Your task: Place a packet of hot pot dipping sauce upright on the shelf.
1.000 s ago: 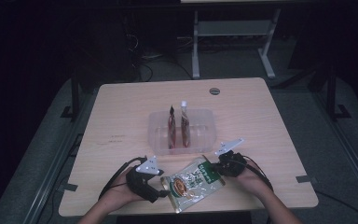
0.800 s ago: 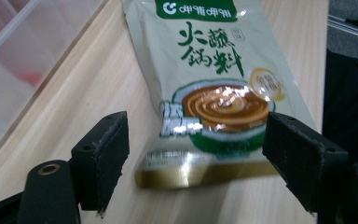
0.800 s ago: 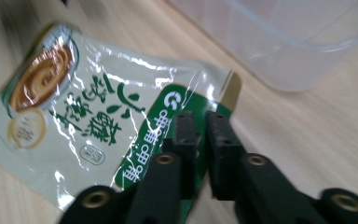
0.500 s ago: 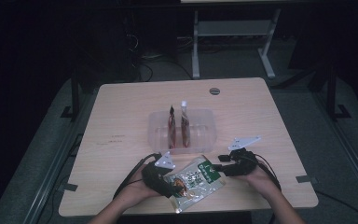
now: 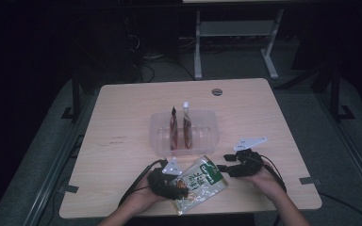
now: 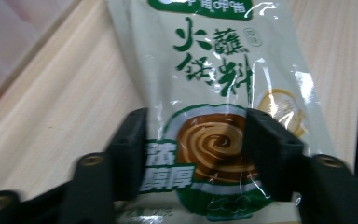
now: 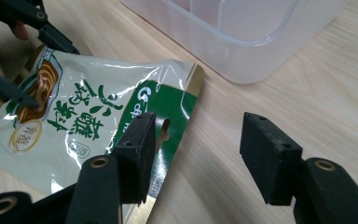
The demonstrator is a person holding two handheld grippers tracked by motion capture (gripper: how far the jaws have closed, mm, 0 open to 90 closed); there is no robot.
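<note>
A green and cream sauce pouch (image 5: pixel 199 181) (image 6: pixel 214 84) (image 7: pixel 74 116) lies on the table near its front edge. My left gripper (image 5: pixel 181 190) (image 6: pixel 196 149) has just been closing its jaws and now pinches the pouch's lower end: one jaw sits at the pouch's edge, the other on its face. My right gripper (image 5: pixel 224 162) (image 7: pixel 196 149) has just been opening its jaws and stands open at the pouch's green top end. One of its pads hangs over the hang hole, the other over bare wood. The left gripper (image 7: pixel 32 60) also appears at the far end of the pouch in the right gripper view.
A clear plastic container (image 5: pixel 207 136) (image 7: pixel 242 42) sits mid-table just beyond the pouch, with two dark red pouches (image 5: pixel 173 127) (image 5: pixel 187 125) standing upright in it. A round cable hole (image 5: pixel 217 92) lies near the far edge of the wooden table (image 5: pixel 122 117). Dark floor and a metal frame lie beyond.
The right gripper let go of the pouch's top end and drew back to the right. The left hand slid in from the left, and its jaws closed on the pouch's lower end.
</note>
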